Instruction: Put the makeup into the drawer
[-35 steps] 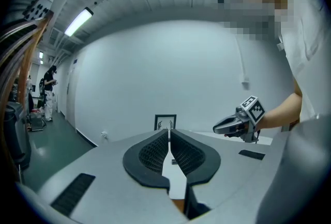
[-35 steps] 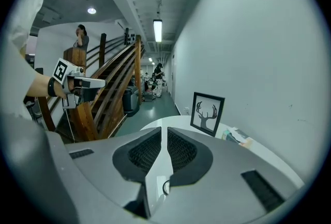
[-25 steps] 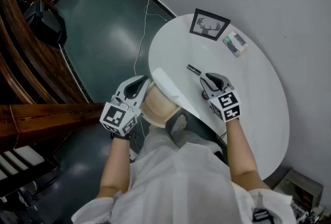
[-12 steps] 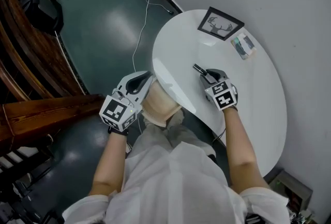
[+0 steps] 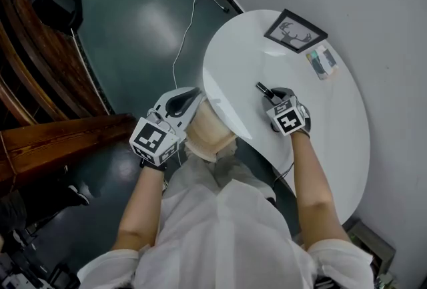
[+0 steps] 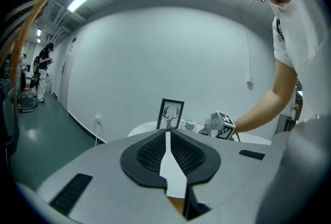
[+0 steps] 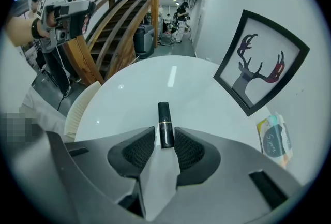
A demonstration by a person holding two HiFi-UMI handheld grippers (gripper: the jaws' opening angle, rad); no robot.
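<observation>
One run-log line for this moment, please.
step: reaching for lipstick | right gripper: jaws just opened, lipstick between them, not yet gripped | lipstick: lying on table

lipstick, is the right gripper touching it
Cannot tell. Right gripper view: the lipstick lies between jaws that have just been opening; gap at its left, right side unclear.

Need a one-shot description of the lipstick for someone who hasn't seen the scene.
Find the round white table; in front of the framed deer picture and the small packet, nearer the person, lies the lipstick, its near end between the right gripper's jaws, which have just been opening. It is the only slim black tube, with a thin gold band.
</observation>
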